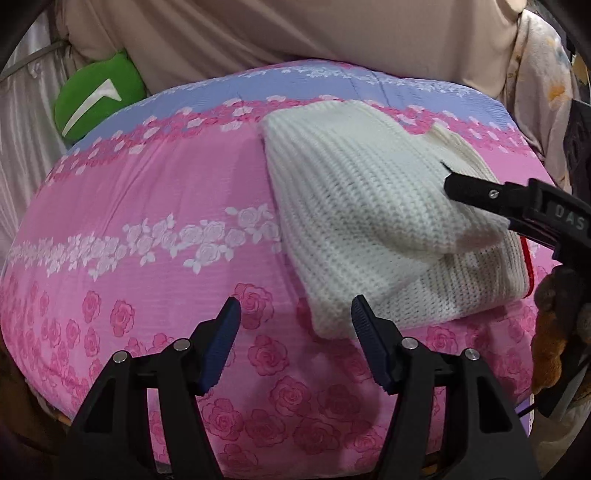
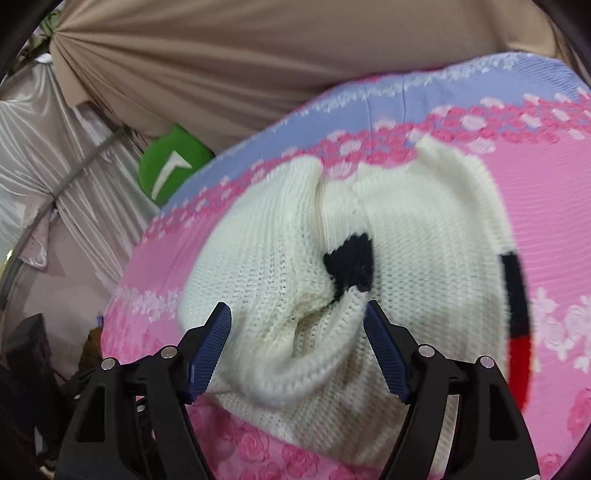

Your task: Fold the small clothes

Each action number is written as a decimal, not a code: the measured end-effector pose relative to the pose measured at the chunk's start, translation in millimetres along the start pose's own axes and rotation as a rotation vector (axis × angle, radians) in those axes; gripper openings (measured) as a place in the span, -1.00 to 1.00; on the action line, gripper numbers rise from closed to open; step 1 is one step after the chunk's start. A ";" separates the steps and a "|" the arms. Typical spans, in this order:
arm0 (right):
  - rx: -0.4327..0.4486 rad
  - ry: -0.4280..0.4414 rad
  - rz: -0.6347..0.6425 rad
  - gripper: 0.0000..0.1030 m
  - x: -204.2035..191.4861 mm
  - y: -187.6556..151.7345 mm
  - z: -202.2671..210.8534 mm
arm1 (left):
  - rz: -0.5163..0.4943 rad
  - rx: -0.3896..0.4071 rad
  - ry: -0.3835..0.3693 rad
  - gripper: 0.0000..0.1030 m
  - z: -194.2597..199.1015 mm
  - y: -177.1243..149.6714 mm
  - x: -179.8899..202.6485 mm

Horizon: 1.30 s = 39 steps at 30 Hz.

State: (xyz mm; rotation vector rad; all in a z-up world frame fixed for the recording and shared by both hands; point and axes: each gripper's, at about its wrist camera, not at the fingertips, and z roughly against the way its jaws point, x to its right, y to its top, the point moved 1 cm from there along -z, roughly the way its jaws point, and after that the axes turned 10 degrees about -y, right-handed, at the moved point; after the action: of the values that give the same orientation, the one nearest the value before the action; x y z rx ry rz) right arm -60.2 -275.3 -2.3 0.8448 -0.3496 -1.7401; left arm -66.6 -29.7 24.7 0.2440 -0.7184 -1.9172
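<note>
A white knitted garment (image 1: 362, 206) lies partly folded on a pink rose-print bedspread (image 1: 147, 206). It has a black patch (image 2: 351, 266) and a black-and-red edge band (image 2: 517, 314). My left gripper (image 1: 295, 314) is open and empty, hovering over the bedspread at the garment's near corner. My right gripper (image 2: 297, 321) is open, its jaws either side of a raised fold of the knit (image 2: 317, 350). In the left wrist view the right gripper (image 1: 450, 182) reaches in from the right over the garment.
A green cushion (image 1: 96, 99) sits at the bed's far left, against beige drapes (image 1: 258, 33). Silvery curtains (image 2: 55, 155) hang at left. A brown plush object (image 1: 554, 325) is at the right edge.
</note>
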 end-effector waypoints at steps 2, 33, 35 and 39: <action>-0.026 0.007 0.041 -0.39 -9.1 1.7 -17.4 | 0.009 0.005 -0.006 0.17 3.5 1.1 -1.8; 0.147 -0.146 -0.082 0.07 81.1 -6.7 42.5 | -0.037 0.022 -0.100 0.30 -20.7 34.0 61.3; 0.121 -0.155 -0.063 -0.18 81.2 -2.0 26.2 | -0.009 0.036 -0.114 0.30 -14.8 37.4 53.6; 0.254 -0.037 -0.010 -0.62 57.0 15.8 66.8 | 0.027 0.102 -0.115 0.30 2.2 51.1 45.0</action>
State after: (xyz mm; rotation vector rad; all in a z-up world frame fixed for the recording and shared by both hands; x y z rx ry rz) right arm -102.4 -345.3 33.6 0.9973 -0.6015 -1.7449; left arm -49.1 -83.5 62.7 0.1874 -0.8932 -1.8825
